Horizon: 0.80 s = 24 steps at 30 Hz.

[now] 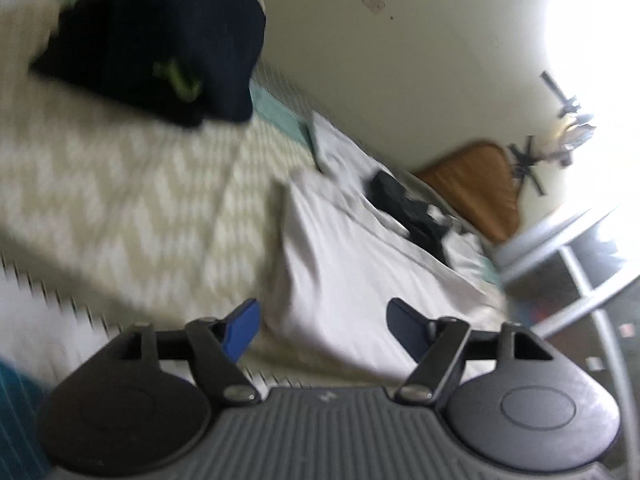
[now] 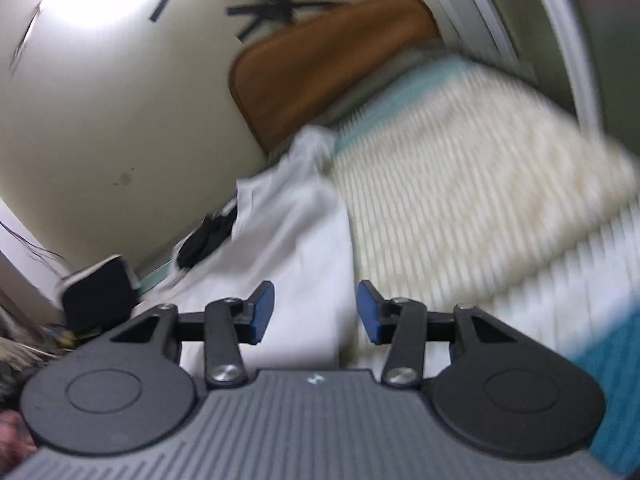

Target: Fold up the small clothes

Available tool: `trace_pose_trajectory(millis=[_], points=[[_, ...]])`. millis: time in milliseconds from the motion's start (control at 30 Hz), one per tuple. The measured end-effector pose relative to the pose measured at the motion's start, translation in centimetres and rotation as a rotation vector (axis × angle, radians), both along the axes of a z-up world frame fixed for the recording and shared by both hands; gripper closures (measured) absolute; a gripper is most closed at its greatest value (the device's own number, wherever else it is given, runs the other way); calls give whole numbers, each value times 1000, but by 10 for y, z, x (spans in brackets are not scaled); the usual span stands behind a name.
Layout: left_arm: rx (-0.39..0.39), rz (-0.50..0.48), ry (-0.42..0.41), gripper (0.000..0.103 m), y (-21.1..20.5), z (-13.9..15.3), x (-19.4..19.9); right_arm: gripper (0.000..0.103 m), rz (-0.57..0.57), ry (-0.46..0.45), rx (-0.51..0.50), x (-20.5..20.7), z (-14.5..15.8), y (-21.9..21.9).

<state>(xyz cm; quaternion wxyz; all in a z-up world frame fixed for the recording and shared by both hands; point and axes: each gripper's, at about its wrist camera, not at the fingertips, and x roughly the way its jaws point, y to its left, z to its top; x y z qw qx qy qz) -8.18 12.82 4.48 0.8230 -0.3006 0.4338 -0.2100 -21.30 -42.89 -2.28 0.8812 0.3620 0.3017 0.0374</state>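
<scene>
Both views are blurred by motion. A dark navy garment (image 1: 176,44) with a green mark lies on the patterned bedspread (image 1: 120,184) at upper left of the left wrist view. My left gripper (image 1: 324,324) is open and empty, well below and right of it, over a white sheet (image 1: 340,264). A small black garment (image 1: 412,212) lies crumpled on that sheet farther back; it also shows in the right wrist view (image 2: 208,236). My right gripper (image 2: 316,312) is open and empty above the white sheet (image 2: 288,248).
A brown headboard (image 2: 328,60) stands at the bed's far end against a cream wall (image 1: 400,60). A striped cream bedspread (image 2: 460,200) covers the right side. A dark box (image 2: 98,292) sits at the left edge. Teal fabric (image 2: 616,384) shows at lower right.
</scene>
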Motion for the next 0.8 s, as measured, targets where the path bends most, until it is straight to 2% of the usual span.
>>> trace_pose_trajectory(millis=[100,200,233,267,300,333,367,433,533,633,667,733,767,800], points=[[-41,-17,14,27,-13,-8,2,54,10,57,104,-20,-17,2],[-49,-36,39,34,-32,-20,18,54,-1,70,110,-13,-24,16],[-47,-37,54,45,-38,-24,23,55,-21,59,116,-8,-26,18],[-50,-33,42,51,-40,-28,26,56,-36,47,121,-2,-27,21],[-31,-20,43,71,-43,-29,28,59,-50,37,108,2,-27,23],[-6,-13,62,99,-44,-31,29,83,-67,41,80,6,-26,25],[1,-13,86,97,-41,-33,30,96,-83,59,37,10,-23,30],[-21,-9,103,97,-37,-32,29,96,-92,52,-11,9,-14,29],[-19,-41,61,99,-33,-12,14,97,-111,-19,-132,-11,11,24],[29,-99,5,99,-43,7,1,96,-117,-55,-231,-27,28,24],[52,-107,5,99,-44,7,0,96,-111,-40,-263,-27,26,26],[138,-113,23,97,-53,-1,3,94,-73,29,-253,-21,10,33],[168,-112,52,95,-55,-7,5,93,-47,82,-243,-15,0,33],[184,-111,90,92,-53,-15,5,92,-44,99,-254,-14,-7,34]])
